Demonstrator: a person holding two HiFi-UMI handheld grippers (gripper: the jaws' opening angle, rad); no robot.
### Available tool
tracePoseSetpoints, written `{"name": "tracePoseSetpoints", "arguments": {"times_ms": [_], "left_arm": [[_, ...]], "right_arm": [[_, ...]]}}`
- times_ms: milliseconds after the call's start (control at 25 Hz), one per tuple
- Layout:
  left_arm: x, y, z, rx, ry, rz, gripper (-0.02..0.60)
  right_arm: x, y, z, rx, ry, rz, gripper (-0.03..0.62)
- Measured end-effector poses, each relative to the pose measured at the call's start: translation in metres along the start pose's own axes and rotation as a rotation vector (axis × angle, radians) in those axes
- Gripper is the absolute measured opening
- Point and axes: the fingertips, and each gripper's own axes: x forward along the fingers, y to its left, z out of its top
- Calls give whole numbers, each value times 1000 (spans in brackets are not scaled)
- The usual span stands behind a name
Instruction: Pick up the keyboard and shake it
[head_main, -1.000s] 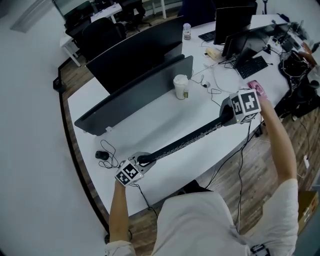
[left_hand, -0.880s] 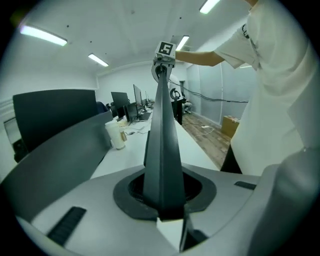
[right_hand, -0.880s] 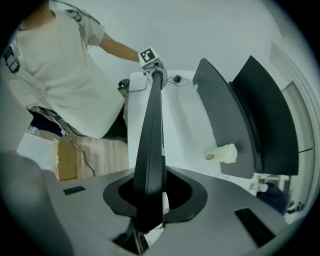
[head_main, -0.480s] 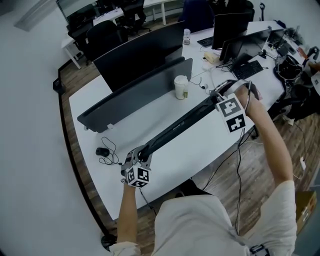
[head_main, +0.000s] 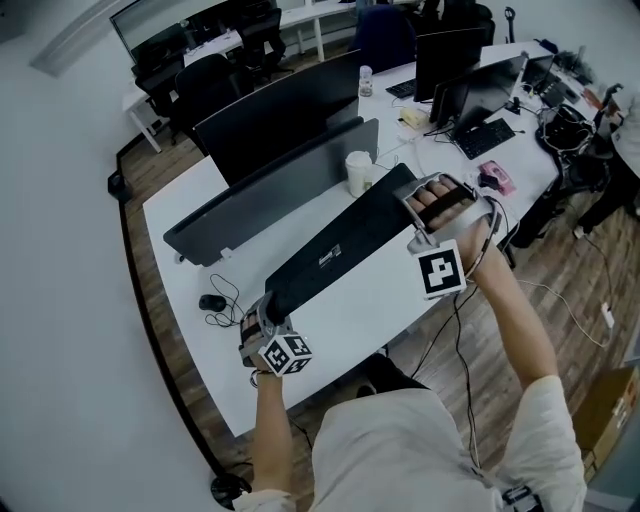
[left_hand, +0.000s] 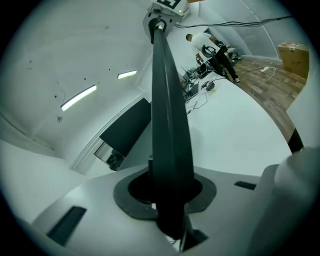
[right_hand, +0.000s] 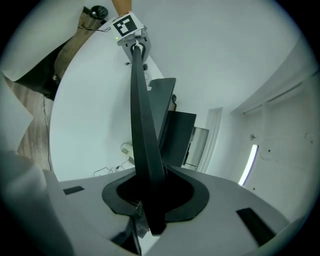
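In the head view, the left gripper (head_main: 270, 318) at 7 o'clock and the right gripper (head_main: 420, 205) at 2 o'clock each clamped an end of the keyboard (head_main: 340, 245). It hung above the white desk (head_main: 380, 300), underside up, with a cup (head_main: 358, 172) just beyond and a mouse (head_main: 211, 302) at 9 o'clock. The left gripper view showed narrow jaws pinching the keyboard edge-on, running toward 12 o'clock. The right gripper view showed likewise, its jaws just easing apart around the keyboard.
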Motion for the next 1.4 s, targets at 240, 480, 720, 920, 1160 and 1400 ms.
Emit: {"name": "tracePoseSetpoints", "arguments": {"times_ms": [240, 480, 720, 920, 1160, 1400], "left_arm": [[-27, 2, -15, -30, 30, 35, 87], [-52, -19, -20, -71, 40, 47, 86], [-64, -22, -23, -84, 45, 54, 86], [-66, -6, -24, -52, 48, 82, 86], [-62, 40, -10, 119, 41, 112, 86], [-53, 94, 15, 364, -1, 146, 86]], "right_arm": [[-35, 11, 14, 0, 49, -69, 127], [-54, 13, 23, -55, 45, -82, 130], [-64, 13, 28, -51, 38, -101, 133], [-65, 14, 27, -5, 30, -125, 135], [-58, 38, 10, 142, 38, -160, 132], [-57, 70, -4, 350, 87, -252, 130]]}}
